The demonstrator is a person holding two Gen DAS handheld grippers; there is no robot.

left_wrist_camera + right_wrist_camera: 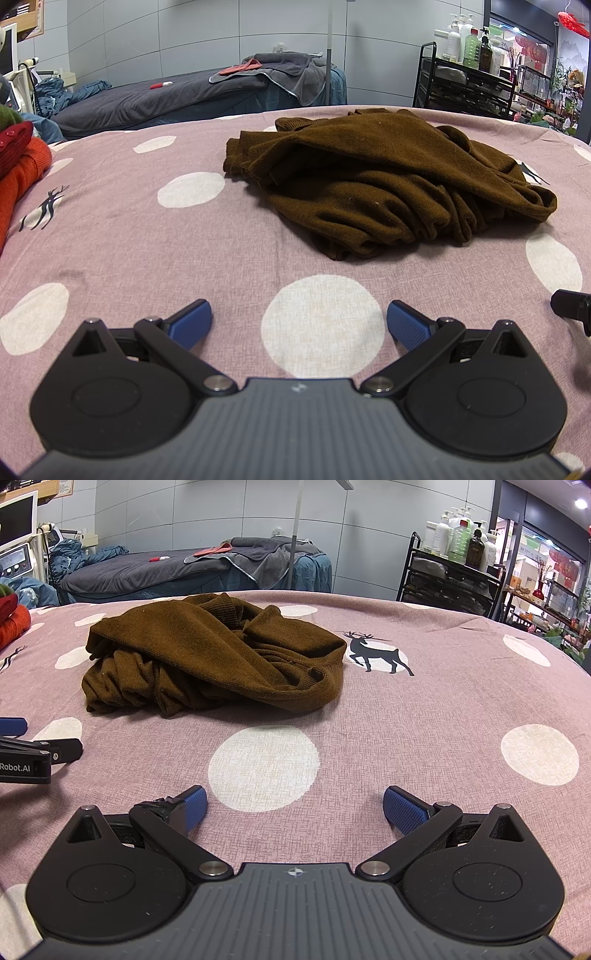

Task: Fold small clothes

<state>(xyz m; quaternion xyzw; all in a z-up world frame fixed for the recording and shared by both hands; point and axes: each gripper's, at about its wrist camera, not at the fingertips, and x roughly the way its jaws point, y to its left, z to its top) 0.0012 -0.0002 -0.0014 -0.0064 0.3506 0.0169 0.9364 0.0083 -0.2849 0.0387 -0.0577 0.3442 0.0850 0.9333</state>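
A brown knitted garment (388, 177) lies crumpled in a heap on the pink spotted bedsheet (147, 251). It also shows in the right wrist view (214, 657), left of centre. My left gripper (299, 325) is open and empty, low over the sheet, short of the garment. My right gripper (295, 808) is open and empty, also short of the garment. The left gripper's side shows at the left edge of the right wrist view (33, 753). The right gripper's tip shows at the right edge of the left wrist view (570, 304).
Folded orange and red clothes (18, 166) are stacked at the sheet's left edge. A deer print (376, 653) lies right of the garment. Beyond the sheet stand a grey massage bed (184, 96) and a black shelf rack with bottles (465, 70).
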